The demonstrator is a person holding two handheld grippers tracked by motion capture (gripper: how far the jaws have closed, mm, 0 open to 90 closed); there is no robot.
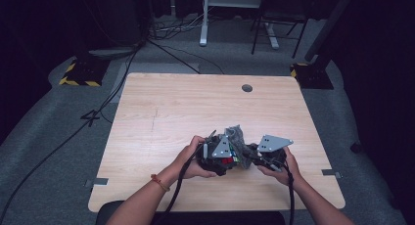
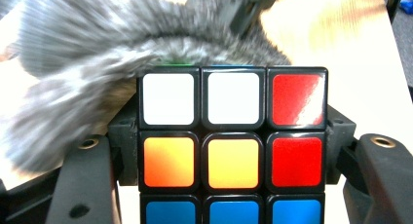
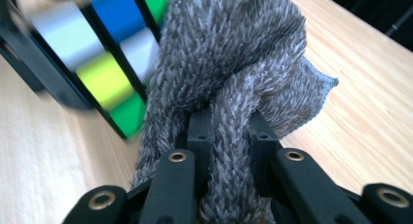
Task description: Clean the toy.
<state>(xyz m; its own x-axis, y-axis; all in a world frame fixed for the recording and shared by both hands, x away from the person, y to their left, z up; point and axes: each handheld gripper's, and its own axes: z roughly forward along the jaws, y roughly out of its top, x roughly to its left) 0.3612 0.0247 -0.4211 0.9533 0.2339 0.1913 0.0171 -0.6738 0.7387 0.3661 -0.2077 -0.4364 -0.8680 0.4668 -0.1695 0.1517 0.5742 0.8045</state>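
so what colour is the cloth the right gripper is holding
Grey and fuzzy: the cloth shows best in the right gripper view, pinched in the right gripper.

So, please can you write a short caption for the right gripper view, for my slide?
Right gripper pinches a grey fuzzy cloth against a colour cube above the wooden table.

We see both forearms come in from the bottom edge, angled inward, hands close together. Left hand [image 1: 193, 159] wraps its gripper from the outside – left gripper [image 1: 226, 159] has jaws clamped tight, pads pressing in from both sides. Right hand [image 1: 283, 165] cups its gripper from below; right gripper [image 1: 247, 155] points twd the left one – jaws pinched nearly together.
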